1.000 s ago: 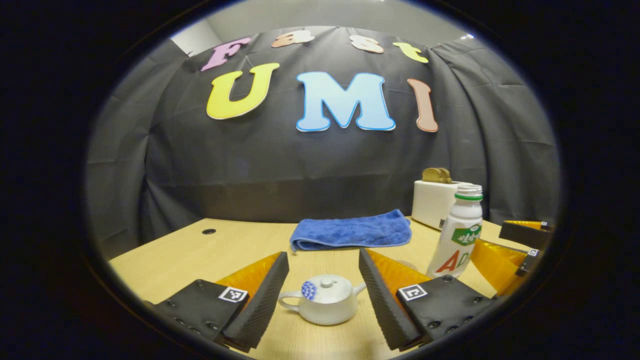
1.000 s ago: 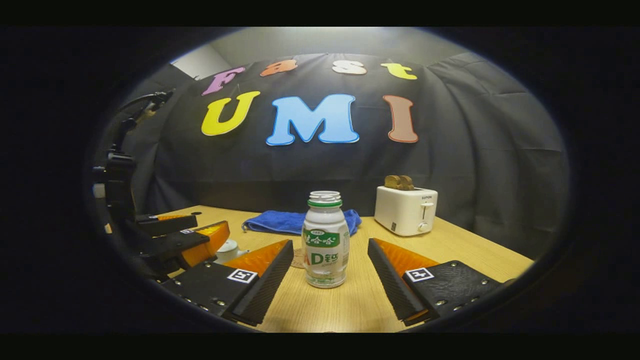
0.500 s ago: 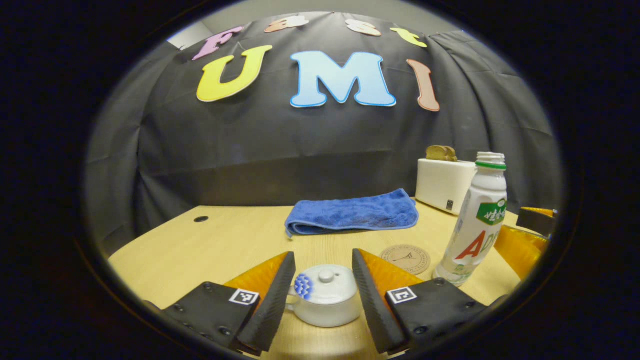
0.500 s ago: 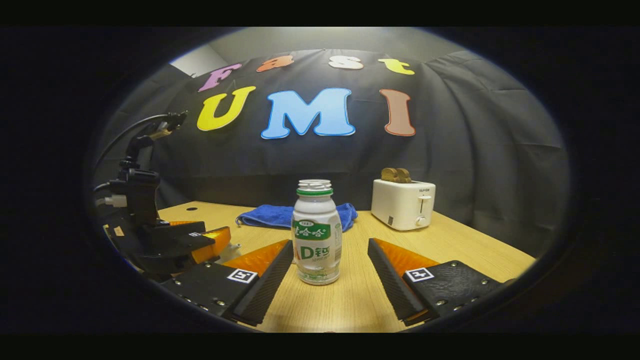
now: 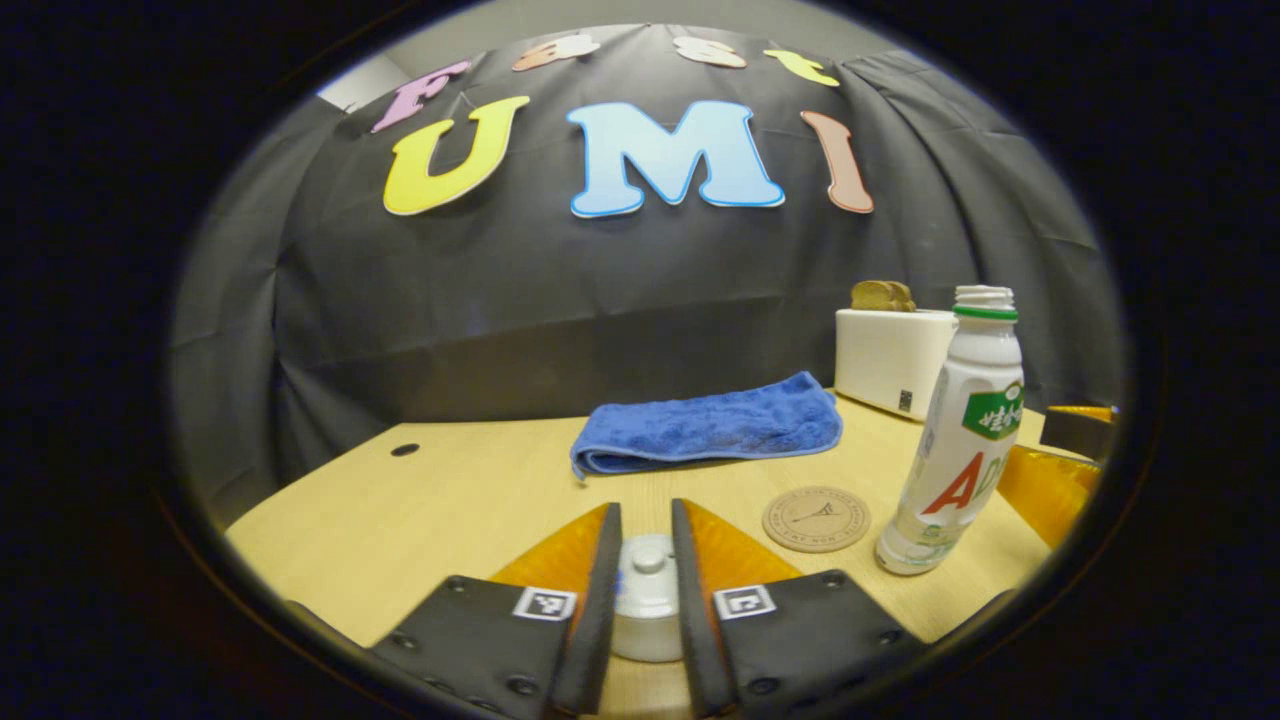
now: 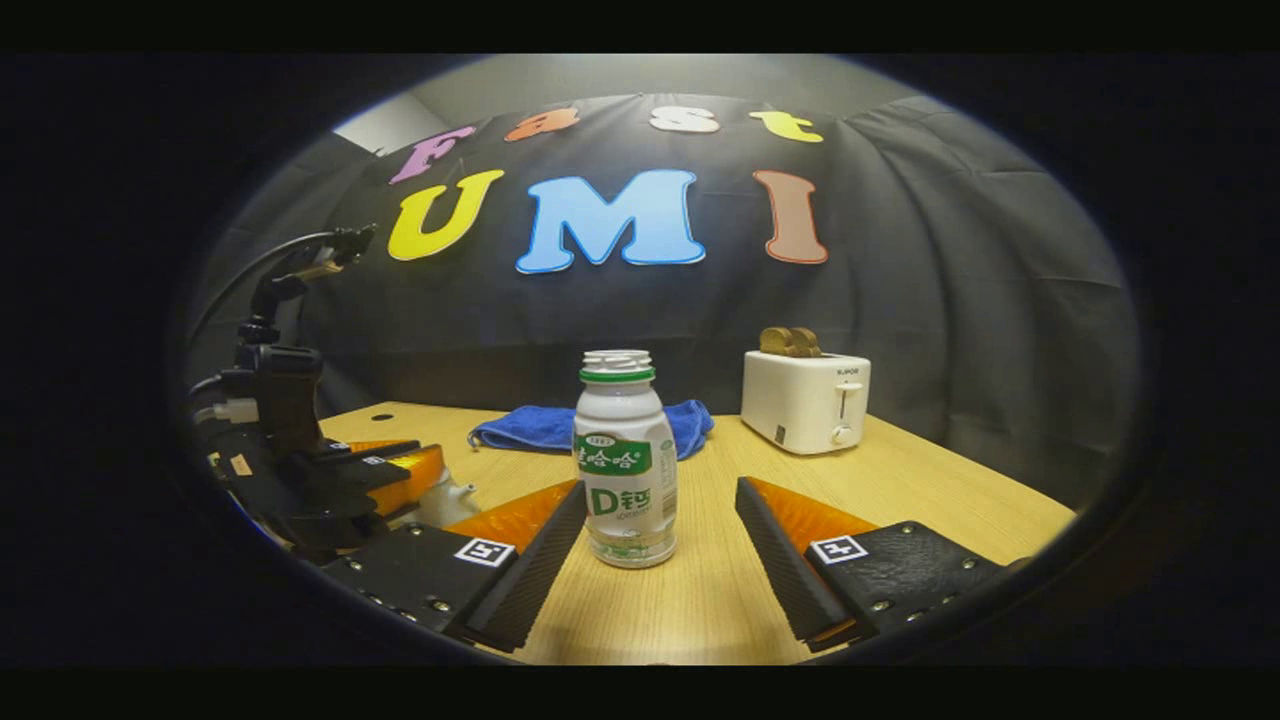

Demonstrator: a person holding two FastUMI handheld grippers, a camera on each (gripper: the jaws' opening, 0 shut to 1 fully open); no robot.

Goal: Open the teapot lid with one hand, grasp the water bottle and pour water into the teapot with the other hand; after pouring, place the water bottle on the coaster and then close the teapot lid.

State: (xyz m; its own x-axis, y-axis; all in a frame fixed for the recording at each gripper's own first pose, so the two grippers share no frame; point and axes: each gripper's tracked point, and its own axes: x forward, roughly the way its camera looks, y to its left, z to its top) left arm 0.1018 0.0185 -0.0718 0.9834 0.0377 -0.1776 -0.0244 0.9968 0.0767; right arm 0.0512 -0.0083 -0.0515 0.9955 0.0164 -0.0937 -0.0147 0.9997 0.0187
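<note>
While the left gripper (image 5: pixel 645 580) pinches the teapot lid (image 5: pixel 646 556), the right gripper (image 6: pixel 660 545) stands spread around the upright water bottle (image 6: pixel 622 460), not touching it.

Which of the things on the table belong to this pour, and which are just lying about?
Part of the job:
small white ceramic teapot with its knobbed lid
white plastic water bottle, uncapped
round brown coaster

Lying about:
folded blue cloth
white toaster holding brown toast
</note>
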